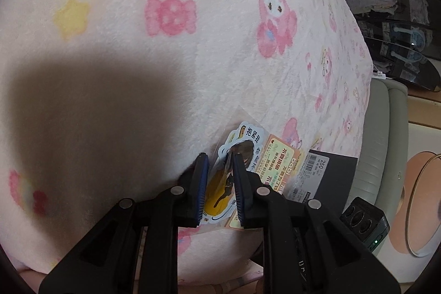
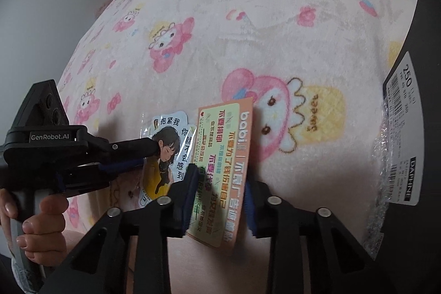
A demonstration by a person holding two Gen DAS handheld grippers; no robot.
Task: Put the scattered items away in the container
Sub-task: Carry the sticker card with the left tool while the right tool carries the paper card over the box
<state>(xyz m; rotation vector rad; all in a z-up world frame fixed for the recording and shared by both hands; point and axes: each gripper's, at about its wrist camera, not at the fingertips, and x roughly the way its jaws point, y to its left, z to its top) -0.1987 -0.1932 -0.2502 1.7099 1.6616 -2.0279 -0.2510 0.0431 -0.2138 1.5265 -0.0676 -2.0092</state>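
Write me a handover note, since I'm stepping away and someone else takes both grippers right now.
Left gripper: shut on the cartoon sticker sheet.
Right gripper: jaws astride the orange card; grip unclear.
Both items lie side by side on the pink blanket; the black box sits to their right.
Done: nothing seen in the box yet.
Left: lift both items and place them into the box.

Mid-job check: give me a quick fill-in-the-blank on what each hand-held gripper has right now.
The left hand-held gripper pinches the ____ sticker sheet.
The right hand-held gripper straddles the ____ card.
Both lie on a cartoon-print ____.
The black box has a white ____ label.

Missing: girl; orange; blanket; barcode
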